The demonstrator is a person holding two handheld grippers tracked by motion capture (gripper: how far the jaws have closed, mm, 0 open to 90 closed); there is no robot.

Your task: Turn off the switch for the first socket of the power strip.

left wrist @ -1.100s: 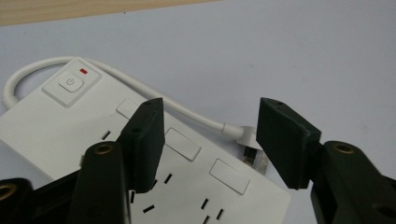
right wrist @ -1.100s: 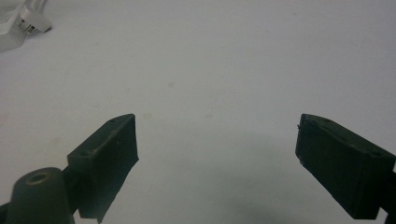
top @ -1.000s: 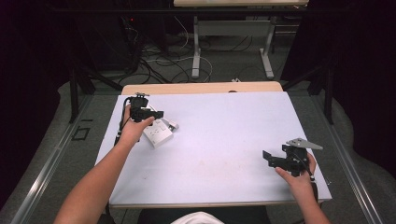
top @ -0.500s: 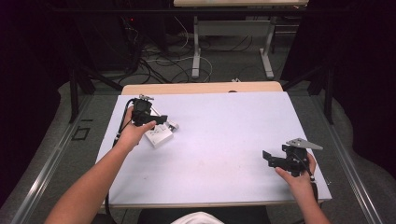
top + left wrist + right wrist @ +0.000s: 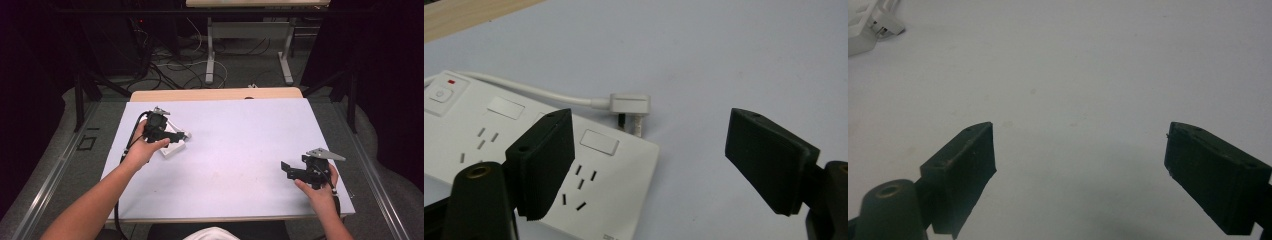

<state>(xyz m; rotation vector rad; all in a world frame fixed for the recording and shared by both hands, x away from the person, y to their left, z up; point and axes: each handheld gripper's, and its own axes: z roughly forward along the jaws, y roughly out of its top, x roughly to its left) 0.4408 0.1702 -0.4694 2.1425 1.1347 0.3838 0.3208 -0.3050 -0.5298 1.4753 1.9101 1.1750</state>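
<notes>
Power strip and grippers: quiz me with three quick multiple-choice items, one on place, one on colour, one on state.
1. Where does the power strip lie?
A. far left of the table
B. near right corner
C. on the floor

2. What colour is the mark beside its switch?
A. green
B. red
C. blue

3. How is the left gripper set?
A. shut on the plug
B. shut on nothing
C. open

Answers: 1 A, the high view shows it under the left gripper; 2 B, red in the left gripper view; 3 C, its jaws stand wide apart above the strip, the plug untouched.
</notes>
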